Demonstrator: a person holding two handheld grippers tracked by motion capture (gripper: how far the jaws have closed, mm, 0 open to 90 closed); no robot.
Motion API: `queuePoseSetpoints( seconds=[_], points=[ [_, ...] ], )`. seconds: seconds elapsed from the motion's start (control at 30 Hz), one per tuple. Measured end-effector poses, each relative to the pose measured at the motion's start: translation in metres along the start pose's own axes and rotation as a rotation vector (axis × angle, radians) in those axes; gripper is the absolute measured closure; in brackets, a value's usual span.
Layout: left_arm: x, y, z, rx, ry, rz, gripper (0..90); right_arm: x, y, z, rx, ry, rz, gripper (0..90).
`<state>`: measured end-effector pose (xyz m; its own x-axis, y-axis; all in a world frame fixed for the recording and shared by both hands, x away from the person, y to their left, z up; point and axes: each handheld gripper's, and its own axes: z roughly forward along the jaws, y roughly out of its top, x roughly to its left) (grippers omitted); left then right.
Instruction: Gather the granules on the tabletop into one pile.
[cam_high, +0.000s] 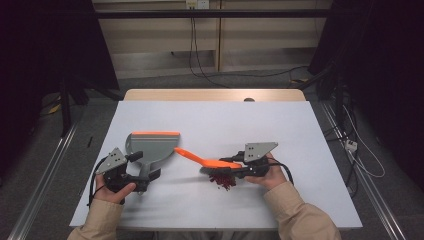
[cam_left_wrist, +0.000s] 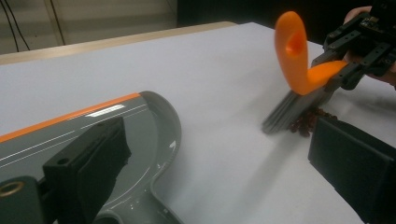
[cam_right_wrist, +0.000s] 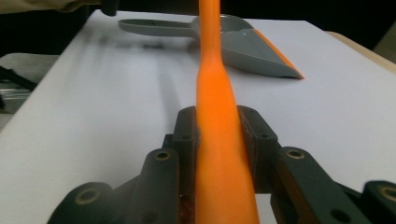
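The right gripper (cam_high: 235, 163) is clamped on the orange brush (cam_high: 202, 160), its bristles on the dark red crumbs (cam_high: 223, 180) at the desk's (cam_high: 210, 120) five o'clock; at nine o'clock of it, the left gripper (cam_high: 145, 176) stands wide astride the grey dustpan's (cam_high: 152, 145) handle, not gripping

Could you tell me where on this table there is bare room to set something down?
The far half of the white table, beyond the dustpan, is bare, as is the right stretch past the right gripper and the near strip by the front edge. The middle is crowded: dustpan, left gripper, orange brush and the red bits under it.
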<state>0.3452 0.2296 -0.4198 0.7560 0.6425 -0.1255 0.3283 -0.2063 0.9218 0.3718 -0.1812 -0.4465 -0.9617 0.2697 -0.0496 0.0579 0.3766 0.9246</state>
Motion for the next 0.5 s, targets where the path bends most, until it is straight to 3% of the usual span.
queuePoseSetpoints(
  seconds=[0.23, 0.4, 0.5],
  points=[
    [-0.001, 0.0, 0.0, -0.001, -0.002, -0.001, 4.7, -0.002, 0.002, 0.001, -0.019, -0.095, 0.075, 71.4],
    [0.0, 0.0, 0.001, 0.001, -0.005, 0.002, 4.7, 0.002, 0.009, -0.001, -0.058, -0.241, 0.212, 71.4],
    [0.0, 0.0, 0.001, -0.003, -0.004, -0.002, 4.7, 0.013, 0.018, 0.0, -0.094, -0.35, 0.313, 71.3]
  ],
)
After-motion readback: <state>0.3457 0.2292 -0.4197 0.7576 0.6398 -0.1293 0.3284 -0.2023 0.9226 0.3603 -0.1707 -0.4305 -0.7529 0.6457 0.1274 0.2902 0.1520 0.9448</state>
